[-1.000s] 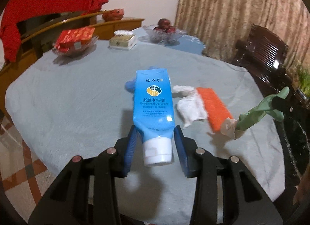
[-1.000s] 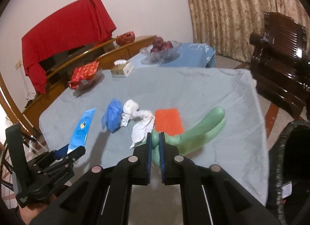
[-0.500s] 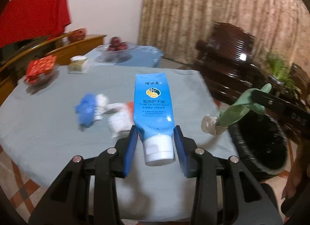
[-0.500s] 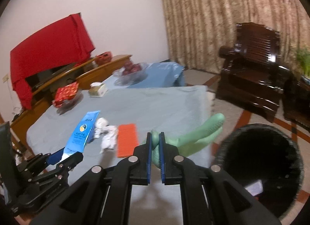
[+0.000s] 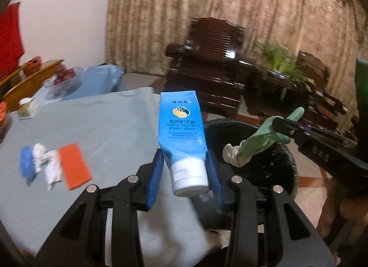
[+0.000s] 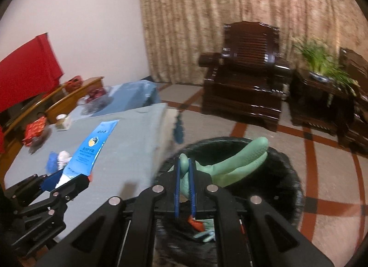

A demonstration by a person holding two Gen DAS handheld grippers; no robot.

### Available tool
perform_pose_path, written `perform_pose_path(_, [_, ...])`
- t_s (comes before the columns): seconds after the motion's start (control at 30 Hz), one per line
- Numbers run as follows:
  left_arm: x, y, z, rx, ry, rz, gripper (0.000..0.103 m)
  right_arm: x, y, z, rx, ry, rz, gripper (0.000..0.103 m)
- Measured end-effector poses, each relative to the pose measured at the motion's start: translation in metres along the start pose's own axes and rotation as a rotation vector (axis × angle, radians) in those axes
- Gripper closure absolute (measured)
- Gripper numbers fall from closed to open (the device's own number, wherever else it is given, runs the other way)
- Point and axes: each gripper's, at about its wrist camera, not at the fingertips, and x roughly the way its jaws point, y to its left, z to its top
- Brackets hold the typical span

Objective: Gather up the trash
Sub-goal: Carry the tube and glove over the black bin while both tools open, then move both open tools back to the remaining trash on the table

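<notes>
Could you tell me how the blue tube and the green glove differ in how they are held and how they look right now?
The tube is stiff and flat, blue with print and a white cap; the glove is limp, plain green rubber. The left gripper has jaws set apart around the tube's cap end; the right gripper has jaws nearly shut on the glove. The glove hangs over the black bin; the tube is at the table's edge beside the bin. Both are lifted clear of the table.

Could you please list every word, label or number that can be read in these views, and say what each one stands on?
"SNAKE OIL HAND CREAM": blue hand cream tube, under a round logo.
"蛇油护手霜": same tube, above the English line.
"DAS": black body of the right gripper; partly blurred.
Tube's top brand line and bottom fine print: too small to read.
</notes>
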Motion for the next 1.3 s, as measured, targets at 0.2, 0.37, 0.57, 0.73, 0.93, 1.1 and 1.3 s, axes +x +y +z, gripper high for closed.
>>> perform_pose_path(0.2, [0.047,-0.044,0.003,0.061,0.045,-0.092,0.064,0.018,-0.051,-0.01,0.092,0.052,-0.069,0.089])
perform_pose_path(0.37, [0.067,-0.047,0.0,0.074,0.068,-0.093,0.052,0.019,-0.074,-0.018,0.156,0.058,-0.113,0.067])
perform_pose_path(0.57, [0.043,-0.003,-0.012,0.031,0.064,-0.01,0.044,0.02,-0.063,-0.025,0.132,0.082,-0.103,0.067])
perform_pose_path(0.73, [0.012,0.053,-0.026,-0.037,0.039,0.117,0.031,0.017,-0.022,-0.027,0.076,0.082,-0.049,0.067])
perform_pose_path(0.93, [-0.026,0.138,-0.042,-0.151,0.034,0.283,0.028,0.021,0.051,-0.03,-0.017,0.088,0.055,0.067])
perform_pose_path(1.1, [-0.054,0.189,-0.051,-0.217,0.024,0.38,0.026,0.032,0.119,-0.036,-0.095,0.11,0.133,0.067])
perform_pose_path(1.3, [-0.076,0.234,-0.062,-0.258,0.023,0.439,0.025,0.056,0.182,-0.041,-0.156,0.144,0.209,0.067])
